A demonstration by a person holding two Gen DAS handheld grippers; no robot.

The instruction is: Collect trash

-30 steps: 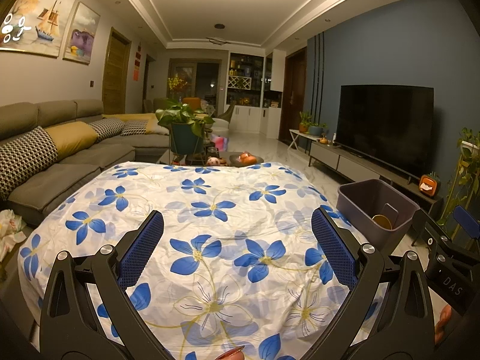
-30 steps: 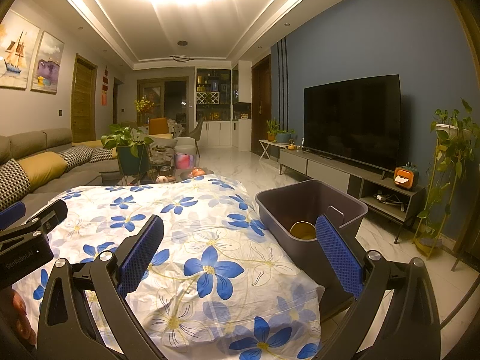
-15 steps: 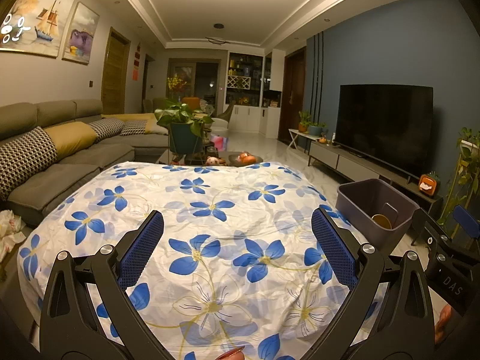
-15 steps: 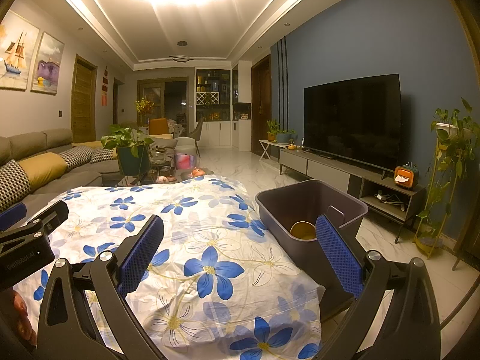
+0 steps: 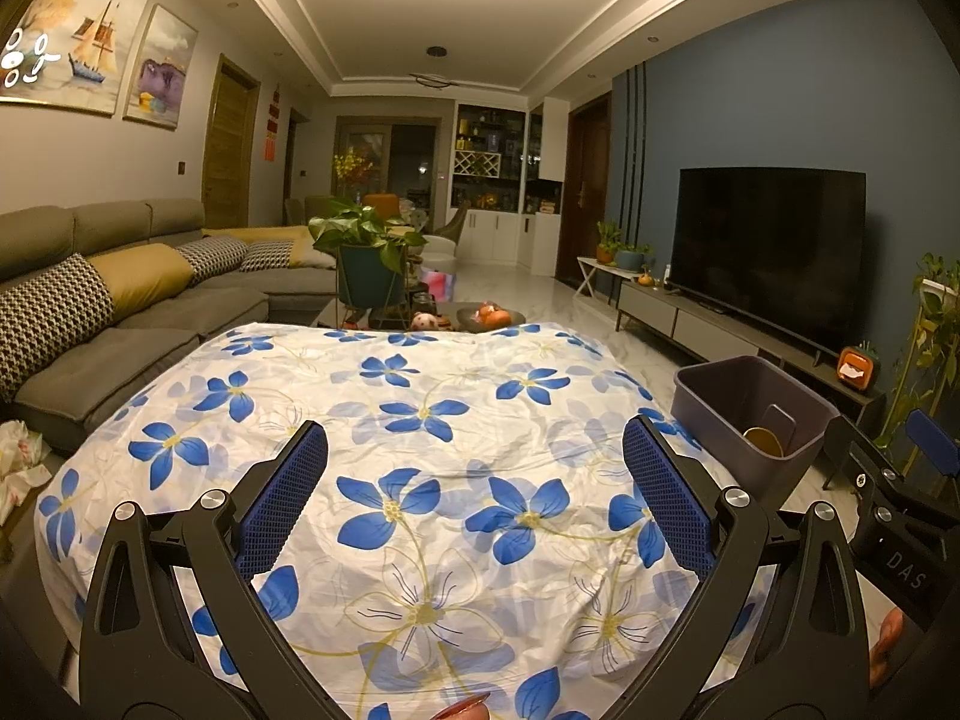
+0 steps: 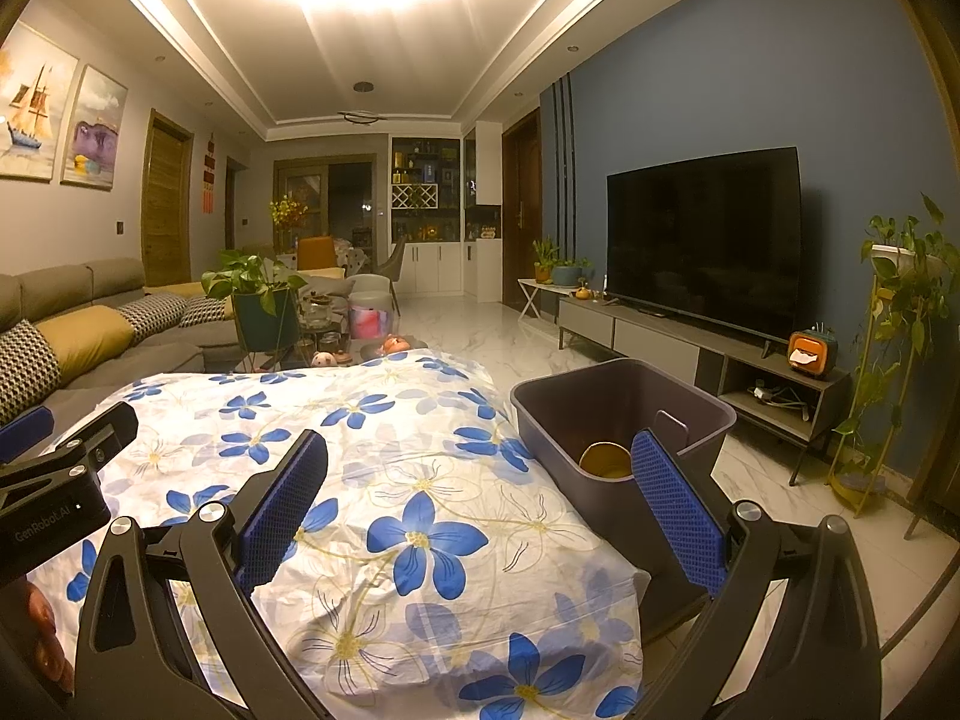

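Both tools—left [image 5: 474, 501], right [image 6: 480, 501]—gape wide, empty; only the left view shows crumpled tissue [image 5: 21, 462].

Each black tool [image 5: 474, 492] carries blue textured pads [image 5: 282, 504] and silver screws [image 5: 211, 498].

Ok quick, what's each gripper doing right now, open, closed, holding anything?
Left gripper: jaws wide open, holding nothing, over the flowered cloth.
Right gripper: jaws wide open, holding nothing, beside the grey bin.

Right tool [image 6: 474, 504] agape over floral cloth [image 6: 384, 480]; bin [image 6: 624, 414] beside.
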